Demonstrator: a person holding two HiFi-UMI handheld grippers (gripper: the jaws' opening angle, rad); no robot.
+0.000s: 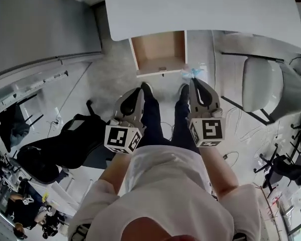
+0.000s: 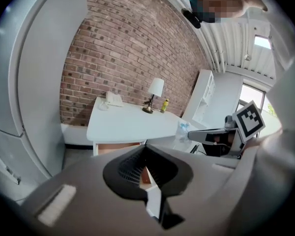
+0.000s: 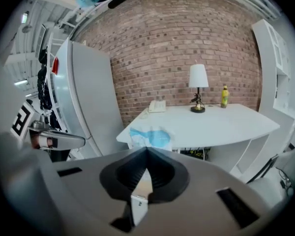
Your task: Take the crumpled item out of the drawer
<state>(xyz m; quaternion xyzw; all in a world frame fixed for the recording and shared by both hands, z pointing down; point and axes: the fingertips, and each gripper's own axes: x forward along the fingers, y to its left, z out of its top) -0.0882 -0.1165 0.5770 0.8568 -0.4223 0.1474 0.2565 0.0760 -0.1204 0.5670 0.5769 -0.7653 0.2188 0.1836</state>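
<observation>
Brick-wall room, white worktop (image 1: 200,9) up front, drawer (image 1: 158,51) hanging open under it. Right gripper (image 3: 146,152): jaws pinched together on crumpled item (image 3: 150,137), a pale blue-white wad right at the tips. Wad's out of drawer, in air near worktop edge. Left gripper (image 2: 145,150): jaws closed, nothing in them. Tip, imo: grip looks thin, so keep squeeze on, no jerks, set wad on worktop before letting go.
</observation>
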